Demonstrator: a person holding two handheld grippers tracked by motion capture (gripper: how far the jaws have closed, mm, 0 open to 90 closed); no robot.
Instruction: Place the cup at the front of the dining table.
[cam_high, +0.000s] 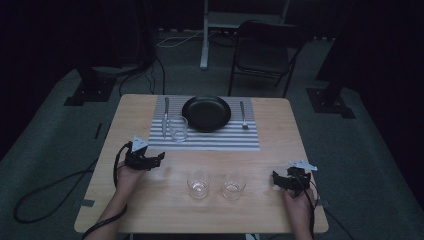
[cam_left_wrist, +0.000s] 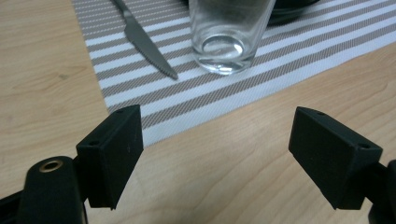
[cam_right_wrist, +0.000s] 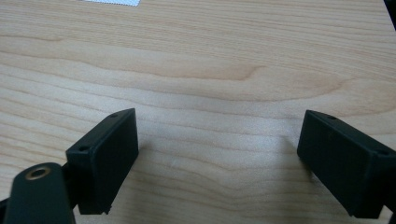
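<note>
Jaws spread and empty on both the left gripper and right gripper. Clear drinking glass on striped placemat stands at left gripper's twelve o'clock, near.

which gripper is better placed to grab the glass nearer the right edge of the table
Right, probably. The right gripper sits open just beside the right-hand glass on the bare wood. The left gripper, also open, faces the glass on the placemat, with the other front glass between.
</note>
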